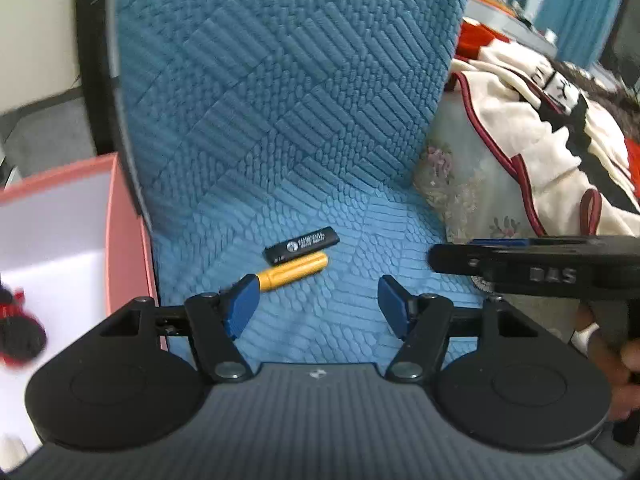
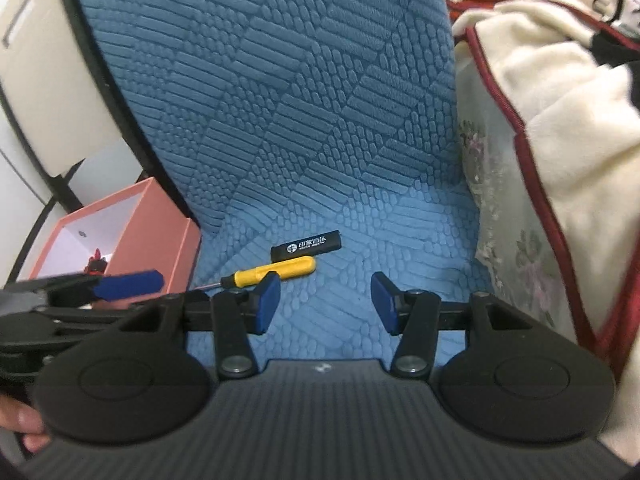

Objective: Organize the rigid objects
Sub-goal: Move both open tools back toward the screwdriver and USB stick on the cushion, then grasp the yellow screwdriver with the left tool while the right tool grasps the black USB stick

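Observation:
A yellow-handled screwdriver (image 1: 294,270) and a black rectangular stick with white print (image 1: 302,243) lie side by side on the blue quilted chair seat (image 1: 344,320). Both also show in the right wrist view: the screwdriver (image 2: 276,271) and the black stick (image 2: 306,245). My left gripper (image 1: 316,302) is open and empty, just short of the screwdriver. My right gripper (image 2: 325,300) is open and empty, just in front of both objects. The right gripper also shows from the side in the left wrist view (image 1: 532,264).
A pink box (image 2: 132,224) with a white inside stands left of the seat and holds a small red and black object (image 2: 96,265). The blue chair back (image 1: 288,72) rises behind. A bed with a cream and red blanket (image 1: 552,148) lies at the right.

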Motion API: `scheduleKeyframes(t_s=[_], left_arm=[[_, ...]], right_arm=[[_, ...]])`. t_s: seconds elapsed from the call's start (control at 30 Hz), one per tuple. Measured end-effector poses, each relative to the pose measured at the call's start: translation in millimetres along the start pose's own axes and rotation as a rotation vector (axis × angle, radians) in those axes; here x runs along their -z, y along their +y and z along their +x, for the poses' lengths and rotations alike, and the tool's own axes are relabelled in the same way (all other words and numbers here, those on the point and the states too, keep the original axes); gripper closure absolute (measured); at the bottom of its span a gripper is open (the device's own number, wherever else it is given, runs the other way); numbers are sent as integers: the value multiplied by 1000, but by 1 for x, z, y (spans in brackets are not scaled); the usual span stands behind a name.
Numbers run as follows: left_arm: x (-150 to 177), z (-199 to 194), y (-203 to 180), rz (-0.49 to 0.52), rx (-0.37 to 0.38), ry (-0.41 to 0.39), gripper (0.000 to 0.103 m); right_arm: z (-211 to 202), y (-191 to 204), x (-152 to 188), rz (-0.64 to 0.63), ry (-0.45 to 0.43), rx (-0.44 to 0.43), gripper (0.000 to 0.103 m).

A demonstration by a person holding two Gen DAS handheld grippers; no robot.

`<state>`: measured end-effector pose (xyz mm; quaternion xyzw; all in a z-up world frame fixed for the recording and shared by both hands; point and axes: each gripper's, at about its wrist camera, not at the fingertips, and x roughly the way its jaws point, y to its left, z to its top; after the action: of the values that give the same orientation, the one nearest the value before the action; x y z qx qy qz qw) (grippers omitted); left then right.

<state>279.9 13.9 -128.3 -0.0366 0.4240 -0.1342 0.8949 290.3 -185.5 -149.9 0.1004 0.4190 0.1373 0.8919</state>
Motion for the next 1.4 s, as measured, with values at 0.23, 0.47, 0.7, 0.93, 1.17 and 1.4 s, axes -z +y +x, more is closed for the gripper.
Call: scheduleKeyframes(t_s=[0.23, 0.47, 0.7, 0.93, 1.17, 1.4], left_arm=[[-30, 33, 13, 19, 90, 91, 33], [-42, 60, 24, 33, 85, 137, 33], [-34, 92, 38, 12, 24, 238, 33], [-24, 111, 41, 23, -27, 281, 34], [-23, 123, 38, 8, -46, 276, 41], [-17, 133, 42, -20, -74, 282, 49]], right_arm=[[34, 1, -23, -6, 53, -29, 48], [71, -11, -40, 43, 121, -34, 40], [113, 6, -47, -19, 193, -32, 28], [155, 24, -56, -54, 266, -9, 18], [181, 39, -57, -127, 315, 7, 18], [203, 52, -55, -188, 344, 45, 18]])
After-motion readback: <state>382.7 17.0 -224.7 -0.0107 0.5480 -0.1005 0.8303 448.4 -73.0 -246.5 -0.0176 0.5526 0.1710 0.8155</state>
